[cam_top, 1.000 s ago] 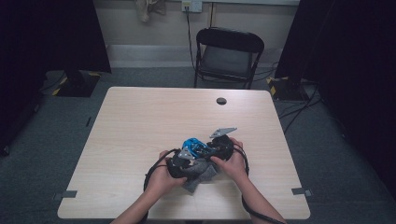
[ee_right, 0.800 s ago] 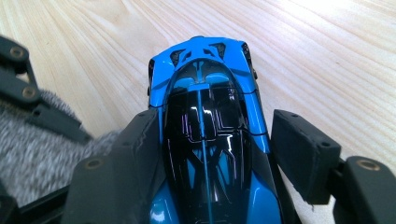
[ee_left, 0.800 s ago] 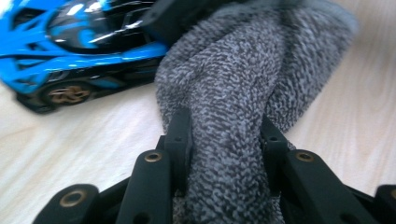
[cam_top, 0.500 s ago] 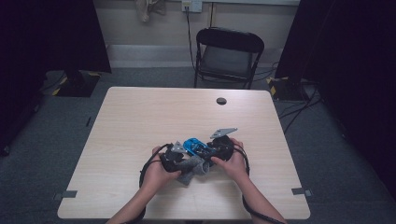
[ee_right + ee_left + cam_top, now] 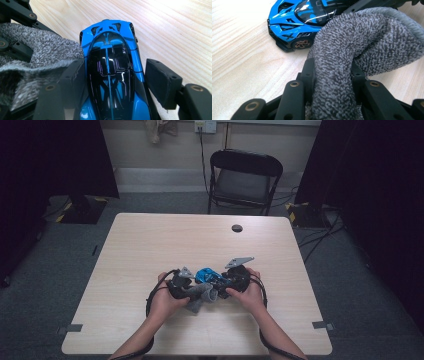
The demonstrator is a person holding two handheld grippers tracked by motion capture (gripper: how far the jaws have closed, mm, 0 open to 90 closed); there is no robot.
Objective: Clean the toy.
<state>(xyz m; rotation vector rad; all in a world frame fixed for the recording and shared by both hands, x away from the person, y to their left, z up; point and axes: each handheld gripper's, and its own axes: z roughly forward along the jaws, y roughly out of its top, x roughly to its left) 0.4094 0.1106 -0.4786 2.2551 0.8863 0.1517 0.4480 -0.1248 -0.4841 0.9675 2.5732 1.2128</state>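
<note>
Grip check: your left tool is clamped on the grey cloth; your right tool straddles the blue toy car on the worktop, its left jaw touching the body, steadying it for wiping

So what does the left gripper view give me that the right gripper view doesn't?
Left gripper view alone: the grey cloth clamped between the left gripper fingers, plus the car's side and a wheel.

Right gripper view alone: the right gripper fingers astride the car, one finger apart from the body, and the black roof from above.

Both: the blue toy car, the cloth, and the wooden table.
</note>
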